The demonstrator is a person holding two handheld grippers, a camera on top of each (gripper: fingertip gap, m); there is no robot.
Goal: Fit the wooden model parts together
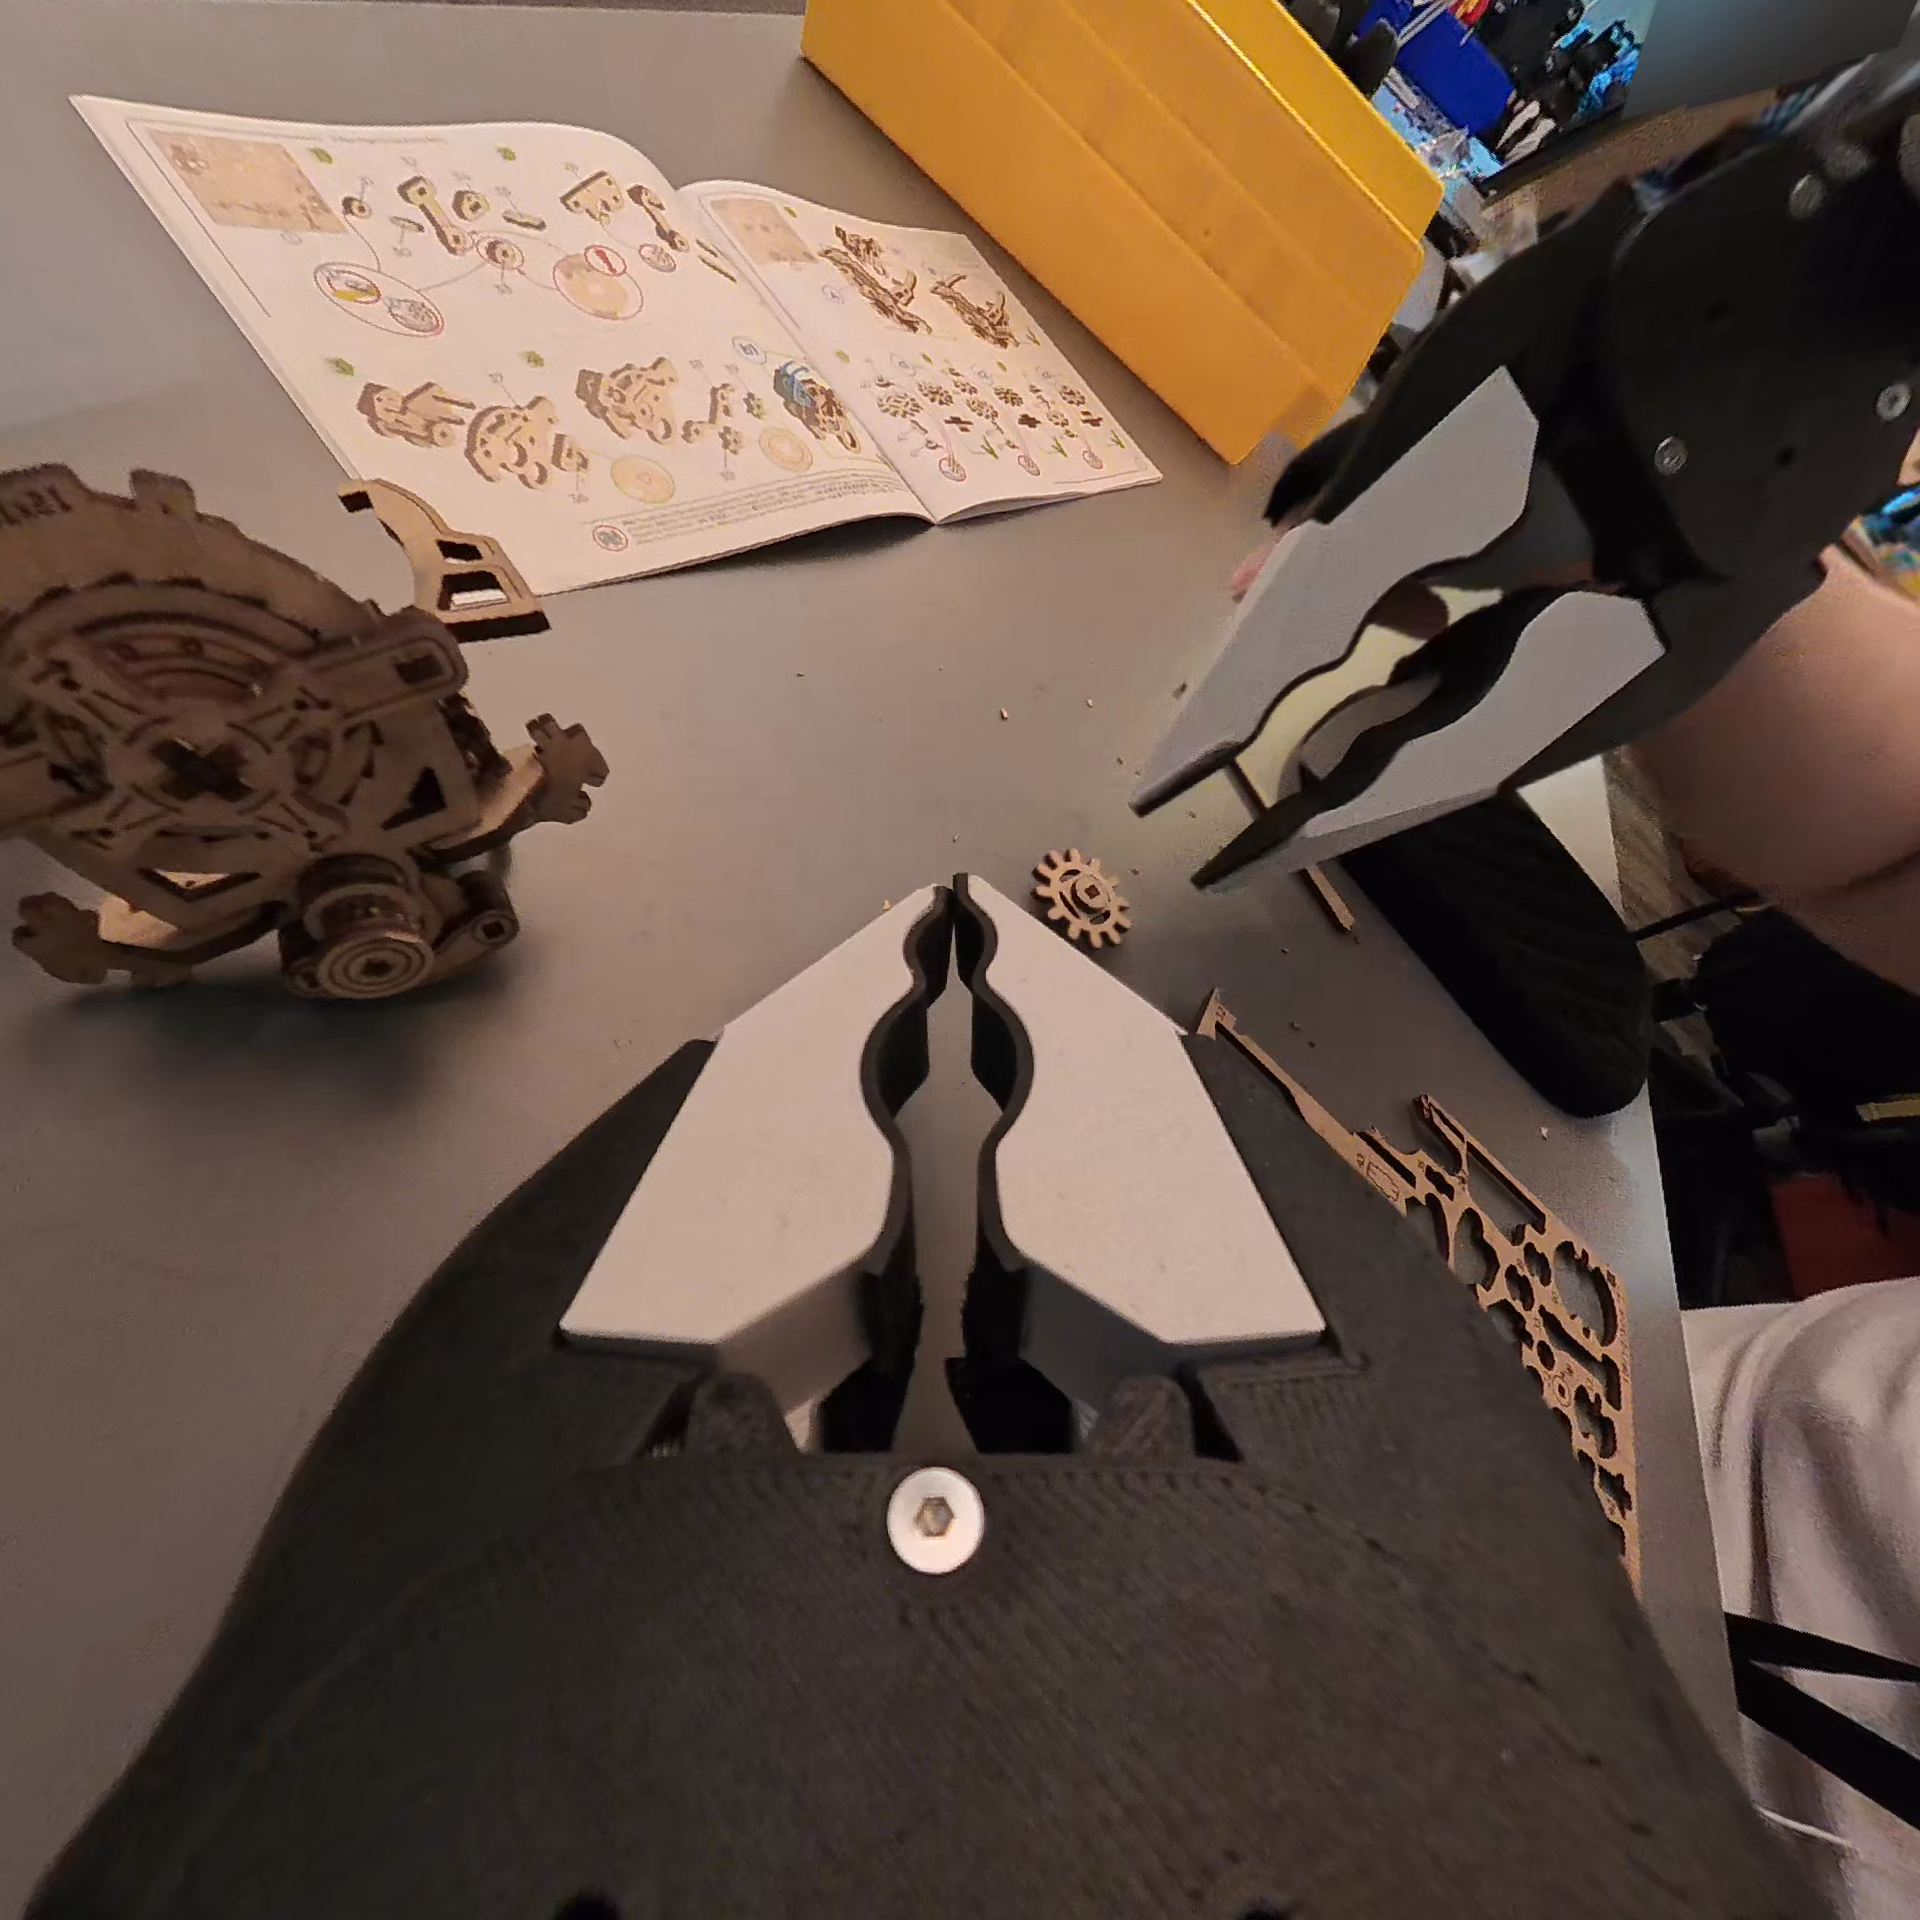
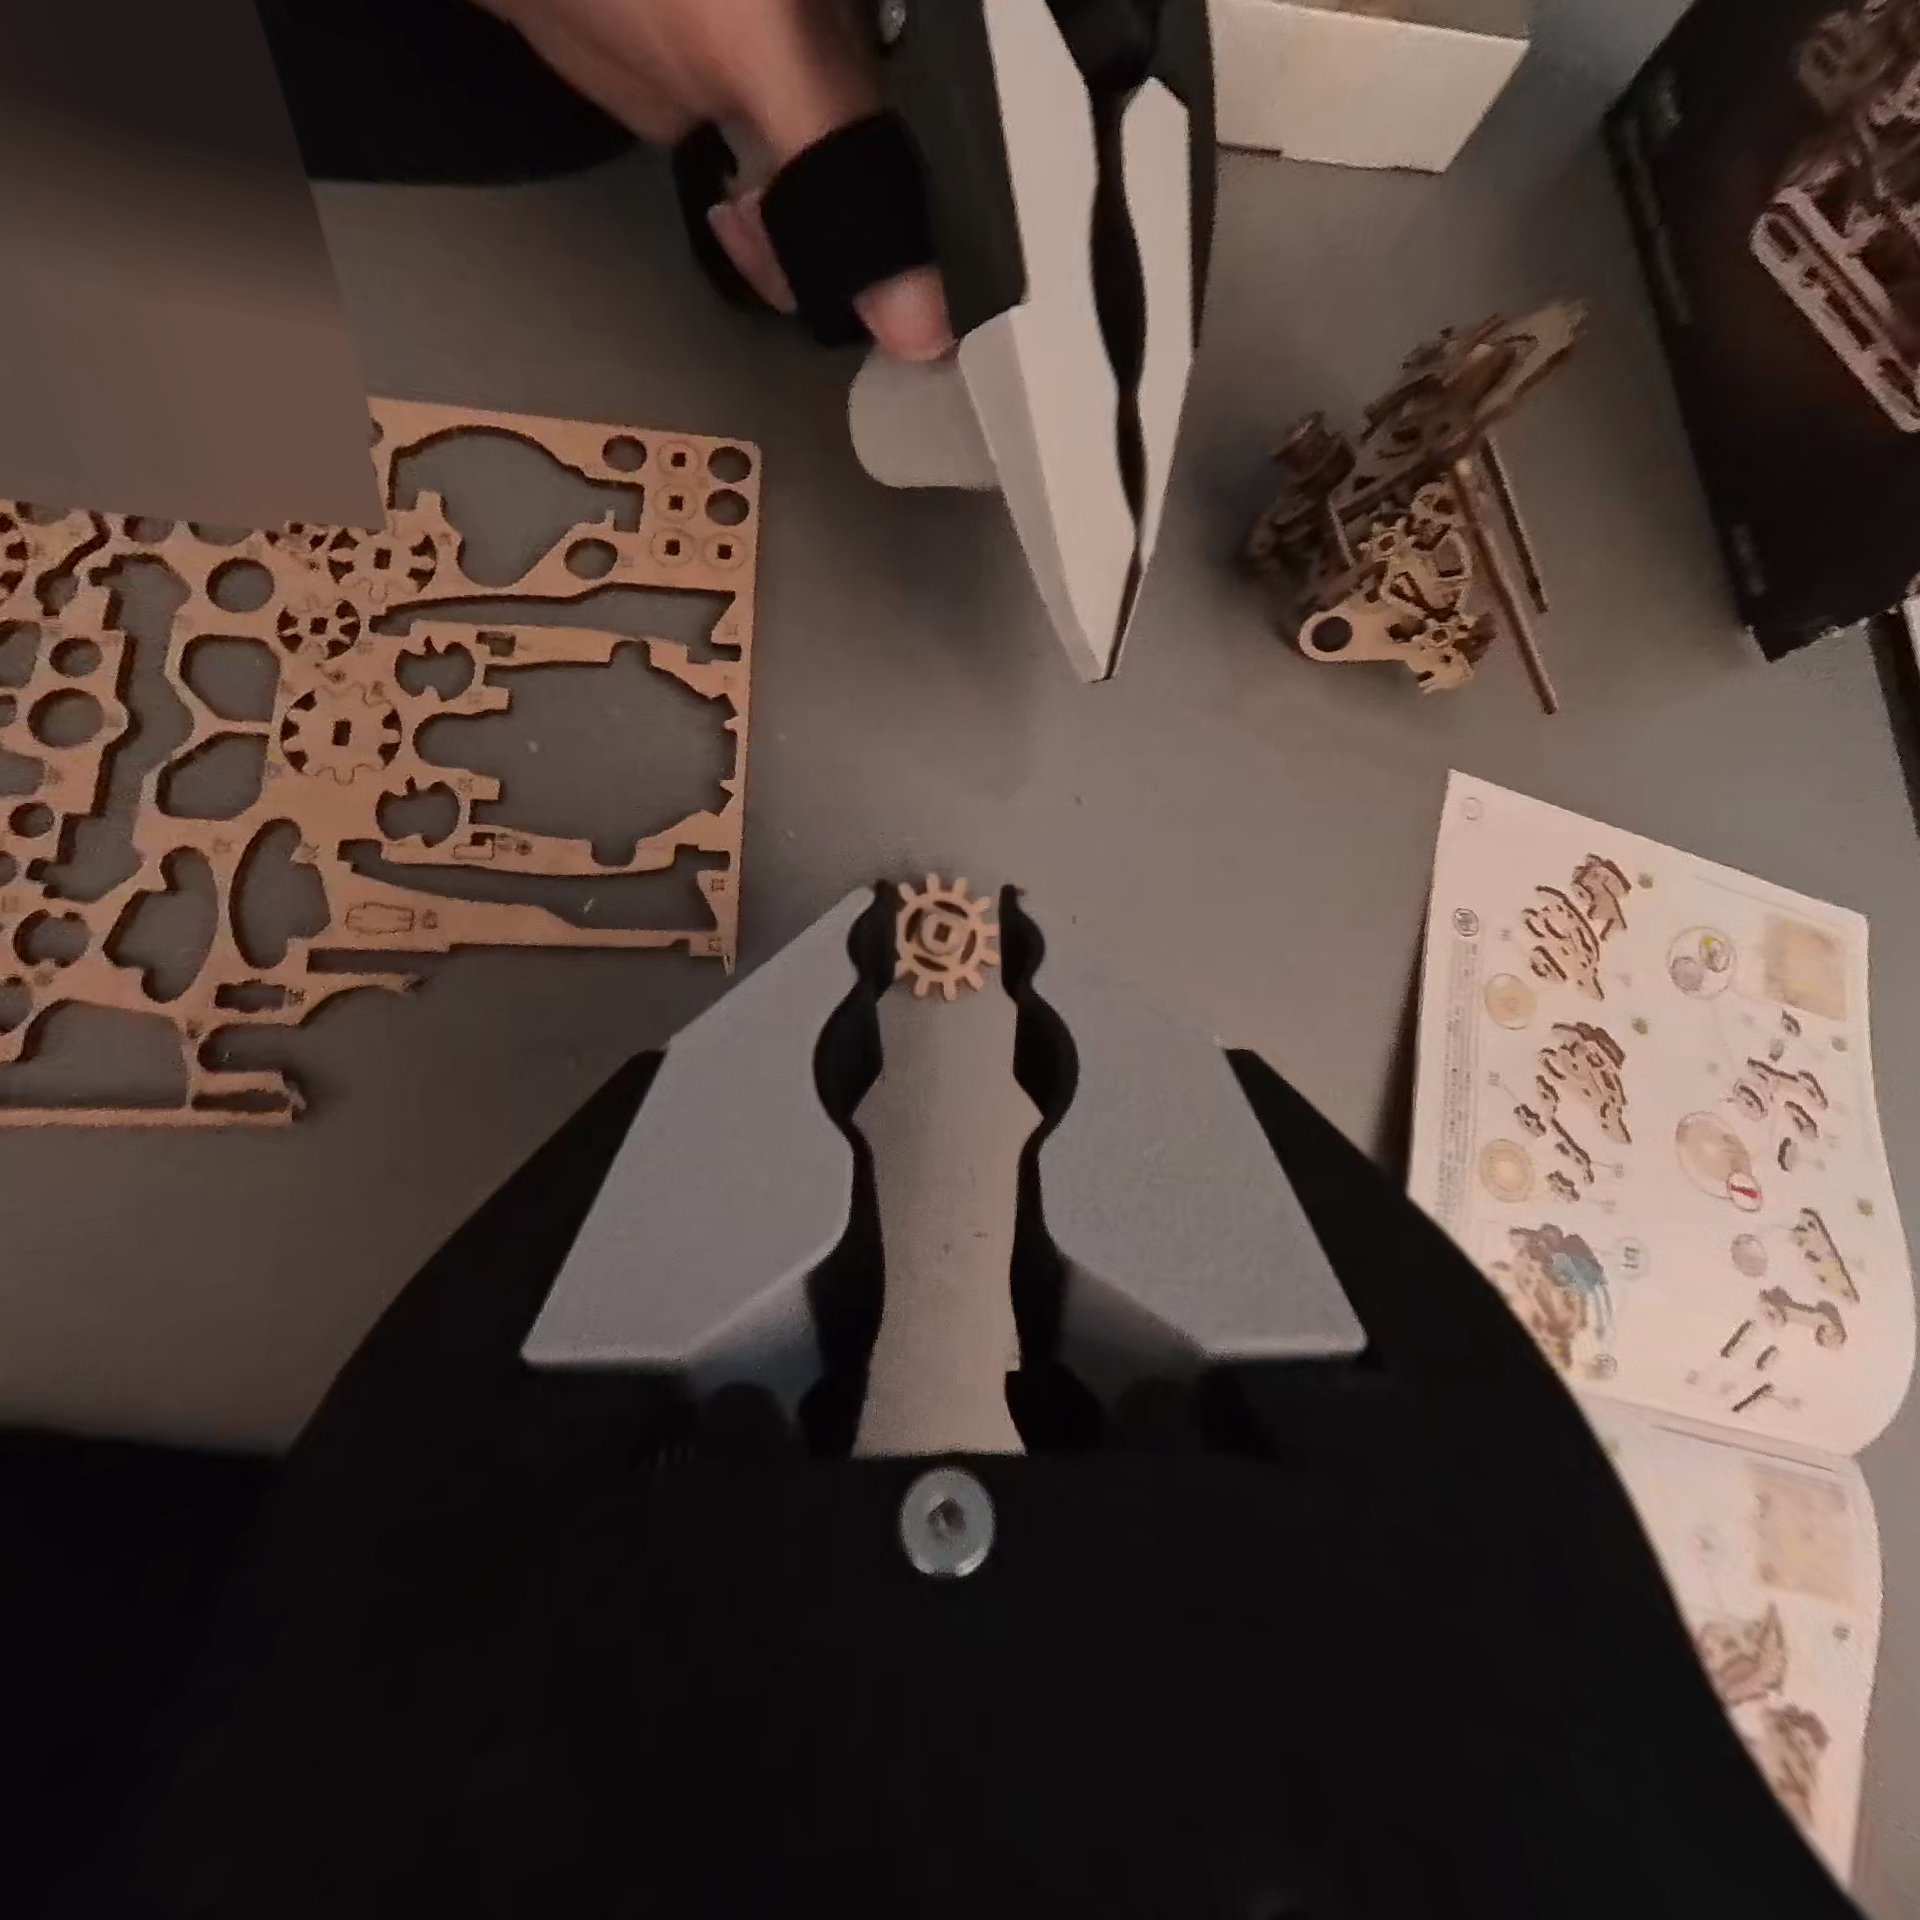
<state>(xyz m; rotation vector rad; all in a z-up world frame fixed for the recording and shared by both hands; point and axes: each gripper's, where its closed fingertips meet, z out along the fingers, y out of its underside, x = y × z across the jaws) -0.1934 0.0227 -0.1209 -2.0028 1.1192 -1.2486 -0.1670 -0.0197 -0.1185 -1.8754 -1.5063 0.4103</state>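
Observation:
A small wooden gear (image 2: 943, 938) lies flat on the grey table (image 2: 1195, 831). It shows between the open fingers of my right gripper (image 2: 940, 891), which hovers just above it. In the left wrist view the gear (image 1: 1081, 896) lies just right of my shut, empty left gripper (image 1: 956, 885), with the right gripper (image 1: 1166, 844) tilted down over it. The part-built wooden model (image 1: 239, 769) stands at the left, and also shows in the right wrist view (image 2: 1392, 540). The left gripper (image 2: 1117, 634) points down at the table there.
A punched-out wooden parts sheet (image 2: 395, 748) lies left of the gear. An open instruction booklet (image 1: 582, 332) lies beyond, with a loose curved wooden piece (image 1: 457, 561) on its near edge. A yellow bin (image 1: 1143, 208), a black box (image 2: 1787, 312) and a white box (image 2: 1351, 83) stand around the edges.

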